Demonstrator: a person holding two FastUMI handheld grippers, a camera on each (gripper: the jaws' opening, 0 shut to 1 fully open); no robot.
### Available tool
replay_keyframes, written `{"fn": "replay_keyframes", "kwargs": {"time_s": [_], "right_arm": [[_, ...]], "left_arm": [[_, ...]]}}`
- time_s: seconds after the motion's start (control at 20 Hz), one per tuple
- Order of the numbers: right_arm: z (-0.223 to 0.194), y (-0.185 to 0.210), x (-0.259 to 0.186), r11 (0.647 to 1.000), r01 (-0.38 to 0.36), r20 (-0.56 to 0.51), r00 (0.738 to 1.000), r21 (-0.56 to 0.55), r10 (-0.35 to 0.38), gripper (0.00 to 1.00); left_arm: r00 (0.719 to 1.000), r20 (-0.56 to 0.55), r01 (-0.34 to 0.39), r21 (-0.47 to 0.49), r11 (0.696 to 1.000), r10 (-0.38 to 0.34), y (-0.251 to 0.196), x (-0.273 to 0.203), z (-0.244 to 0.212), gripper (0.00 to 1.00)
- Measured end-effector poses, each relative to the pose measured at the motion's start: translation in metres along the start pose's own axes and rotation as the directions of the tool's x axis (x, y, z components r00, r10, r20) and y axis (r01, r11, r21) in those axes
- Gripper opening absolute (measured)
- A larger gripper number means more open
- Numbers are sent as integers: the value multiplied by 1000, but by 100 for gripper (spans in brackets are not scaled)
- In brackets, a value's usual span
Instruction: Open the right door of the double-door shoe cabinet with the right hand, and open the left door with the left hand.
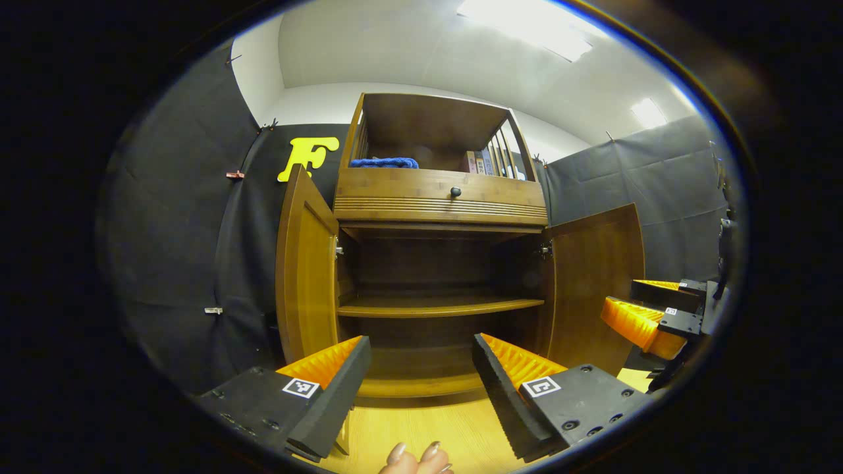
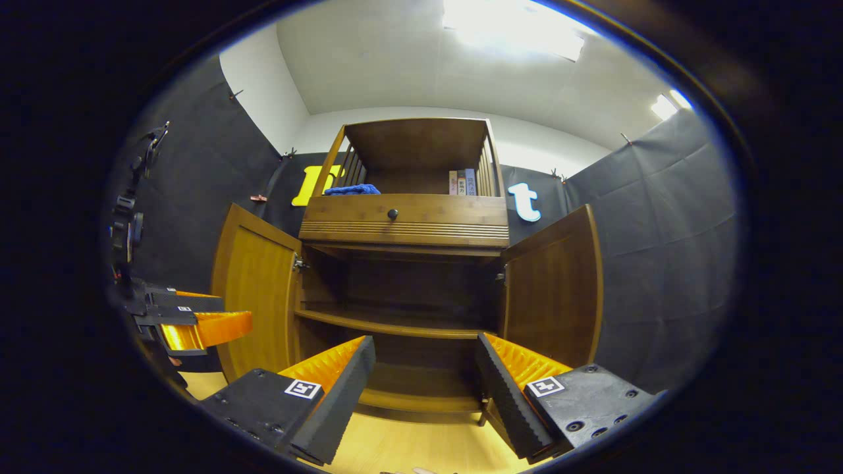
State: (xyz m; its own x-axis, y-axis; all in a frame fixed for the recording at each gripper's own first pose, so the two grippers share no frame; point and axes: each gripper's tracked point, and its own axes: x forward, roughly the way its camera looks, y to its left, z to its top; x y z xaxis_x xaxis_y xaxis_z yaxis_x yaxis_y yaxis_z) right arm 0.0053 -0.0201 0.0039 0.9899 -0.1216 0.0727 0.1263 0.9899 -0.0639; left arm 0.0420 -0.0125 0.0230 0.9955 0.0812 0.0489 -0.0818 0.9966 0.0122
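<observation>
The wooden shoe cabinet stands ahead with both lower doors swung wide. Its left door and right door angle outward, baring a dark interior with one shelf. My left gripper hangs open low in front of the interior, touching nothing. My right gripper is open as well, back from the cabinet, with nothing between its fingers. In the left gripper view the right gripper shows at the far right; in the right gripper view the left gripper shows at the far left.
A drawer with a dark knob sits above the doors. The open top compartment holds a blue cloth and several books. Light wood flooring lies below, black cloth walls all round, and a person's fingertips show.
</observation>
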Motion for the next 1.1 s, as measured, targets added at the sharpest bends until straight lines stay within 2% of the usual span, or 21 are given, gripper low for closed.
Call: {"fn": "replay_keyframes", "kwargs": {"time_s": [0.05, 0.15, 0.5, 1.1], "right_arm": [[1, -1, -2, 1000, -1, 1, 1000, 1, 1, 95], [-1, -6, -1, 1000, -12, 0, 1000, 11, 12, 97], [-2, -15, -1, 999, -18, -7, 1000, 38, 18, 95], [-17, -22, -3, 999, -20, -50, 999, 33, 22, 97]], "left_arm": [[1000, 1, 3, -3, 1000, -3, -2, 0, 1, 96], [1000, 2, 6, -5, 1000, -6, -6, -1, 2, 96], [999, -13, 33, 10, 999, -32, -24, -2, -1, 96], [998, -39, 52, 12, 999, -52, -41, 6, -15, 96]]}}
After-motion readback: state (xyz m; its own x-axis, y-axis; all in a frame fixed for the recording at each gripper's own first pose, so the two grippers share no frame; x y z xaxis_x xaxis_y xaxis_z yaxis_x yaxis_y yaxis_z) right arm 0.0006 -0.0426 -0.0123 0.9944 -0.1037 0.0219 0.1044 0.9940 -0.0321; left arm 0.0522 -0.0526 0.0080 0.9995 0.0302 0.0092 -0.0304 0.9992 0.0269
